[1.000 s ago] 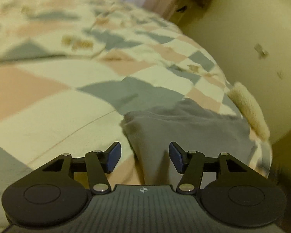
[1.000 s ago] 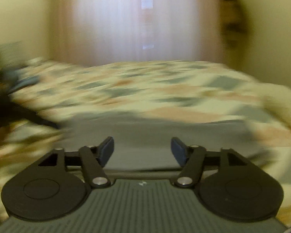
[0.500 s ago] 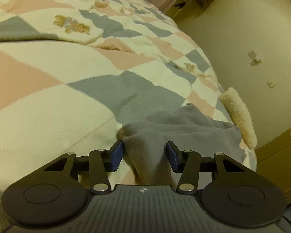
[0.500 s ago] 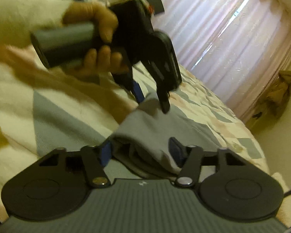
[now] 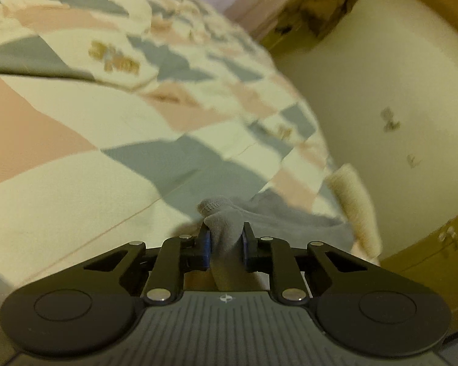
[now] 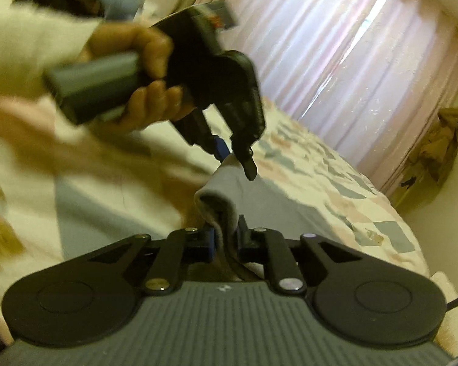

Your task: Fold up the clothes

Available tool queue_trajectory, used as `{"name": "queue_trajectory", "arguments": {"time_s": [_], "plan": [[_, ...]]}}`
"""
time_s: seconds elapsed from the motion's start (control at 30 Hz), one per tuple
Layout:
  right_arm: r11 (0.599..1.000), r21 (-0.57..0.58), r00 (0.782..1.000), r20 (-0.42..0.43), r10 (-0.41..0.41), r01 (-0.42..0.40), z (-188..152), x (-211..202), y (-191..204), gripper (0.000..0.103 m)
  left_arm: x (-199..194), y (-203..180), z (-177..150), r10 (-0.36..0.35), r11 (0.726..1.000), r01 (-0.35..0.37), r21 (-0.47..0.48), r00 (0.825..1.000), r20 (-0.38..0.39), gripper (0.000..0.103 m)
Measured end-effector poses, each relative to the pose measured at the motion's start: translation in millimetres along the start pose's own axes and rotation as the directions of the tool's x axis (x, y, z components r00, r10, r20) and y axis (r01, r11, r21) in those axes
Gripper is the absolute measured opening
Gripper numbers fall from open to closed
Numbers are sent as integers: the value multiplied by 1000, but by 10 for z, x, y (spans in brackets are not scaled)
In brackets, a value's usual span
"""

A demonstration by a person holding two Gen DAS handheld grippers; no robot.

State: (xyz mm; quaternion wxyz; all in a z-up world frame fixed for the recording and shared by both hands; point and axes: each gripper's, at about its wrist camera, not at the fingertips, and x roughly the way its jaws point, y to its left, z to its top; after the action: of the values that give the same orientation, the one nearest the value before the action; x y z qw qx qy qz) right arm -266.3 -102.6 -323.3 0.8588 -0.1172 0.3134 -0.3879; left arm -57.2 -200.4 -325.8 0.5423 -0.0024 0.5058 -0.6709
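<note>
A grey garment (image 5: 278,216) lies near the edge of a bed with a patchwork cover (image 5: 76,158). My left gripper (image 5: 224,239) is closing, its pads pressing a bunched corner of the grey cloth. In the right wrist view my right gripper (image 6: 227,236) is closing too, pinching a folded edge of the same grey garment (image 6: 268,201). Above it, a hand holds the left gripper (image 6: 233,158), whose tips grip another corner of the cloth. The garment stretches between the two grips.
The bed's right edge drops beside a cream wall (image 5: 381,76). A fluffy cream towel (image 5: 354,195) lies at that edge. Pink curtains (image 6: 351,45) hang behind the bed, and a wooden cabinet (image 5: 427,256) stands low on the right.
Both pairs of jaws have narrowed from wide apart onto the grey cloth. The right gripper swung round from facing the curtains toward the left hand and rolled.
</note>
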Motion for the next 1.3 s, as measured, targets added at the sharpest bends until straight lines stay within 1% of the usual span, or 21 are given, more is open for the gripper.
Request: {"name": "queue_trajectory", "arguments": {"time_s": [0.07,0.13,0.17,0.27,0.33,0.4,0.43,0.5,0.63,0.73,0.77,0.87,0.93,0.97,1.03,1.1,1.13,1.17,1.2,1.23,1.3], "plan": [[996,85,999,28,37,-39,28,-90,-131,12,25,-65,0,53,998,-53,-21,998,-16,19],[948,287,991,28,134,-137,-77,-60,-464,11,112,-223,38,102,995,-102,-12,994,-29,18],[898,397,981,51,186,-191,-149,-74,-654,11,153,-337,74,111,994,-111,-2,993,-25,18],[730,627,963,167,214,-271,-316,-232,-1293,11,287,-752,190,111,993,-110,38,994,-2,22],[646,709,959,220,177,-282,-439,-342,-1707,11,487,-1166,358,69,994,-69,84,998,3,25],[523,799,955,263,136,-295,-660,-400,-2162,11,809,-1626,507,50,988,-48,149,999,-5,34],[452,842,955,276,105,-293,-811,-431,-2377,11,983,-1835,554,40,982,-37,183,999,-9,35],[361,896,964,264,32,-257,-1130,-472,-2686,11,1391,-2236,609,13,969,-3,246,999,-39,35],[253,962,985,137,-106,-107,-1753,-519,-3182,11,2183,-2790,473,8,927,49,373,989,-151,43],[176,984,993,27,-117,-6,-2204,-361,-3398,11,2376,-2811,305,41,913,34,406,984,-176,42],[144,989,995,26,-101,-11,-2326,-282,-3438,11,2367,-2769,259,36,912,40,409,983,-177,42],[149,987,995,66,-78,-54,-2423,-196,-3479,11,2117,-2505,145,77,901,-21,434,991,-112,42],[169,983,992,93,-82,-78,-2398,-186,-3483,19,1878,-2281,91,110,907,-75,414,992,-62,42],[149,984,990,111,-85,-97,-2410,-191,-3485,40,1758,-2169,63,127,910,-102,402,991,-37,41],[115,989,989,107,-102,-95,-2446,-169,-3552,60,1503,-1956,-15,130,922,-123,367,992,8,42],[96,991,991,102,-83,-94,-2468,-121,-3587,57,1365,-1801,-81,128,934,-127,335,992,19,44],[95,991,994,99,-54,-94,-2472,-85,-3589,37,1366,-1761,-115,122,937,-118,328,992,9,44],[108,990,995,99,-29,-95,-2467,-84,-3574,25,1368,-1721,-149,117,941,-110,320,993,-1,44],[121,988,995,97,-4,-96,-2461,-84,-3558,22,1400,-1710,-180,122,939,-112,326,993,-8,44],[156,984,996,85,7,-85,-2421,-79,-3540,17,1433,-1700,-212,127,936,-115,332,992,-16,44],[199,978,998,67,11,-68,-2349,-119,-3532,17,1454,-1727,-270,136,919,-129,373,991,7,44]]}}
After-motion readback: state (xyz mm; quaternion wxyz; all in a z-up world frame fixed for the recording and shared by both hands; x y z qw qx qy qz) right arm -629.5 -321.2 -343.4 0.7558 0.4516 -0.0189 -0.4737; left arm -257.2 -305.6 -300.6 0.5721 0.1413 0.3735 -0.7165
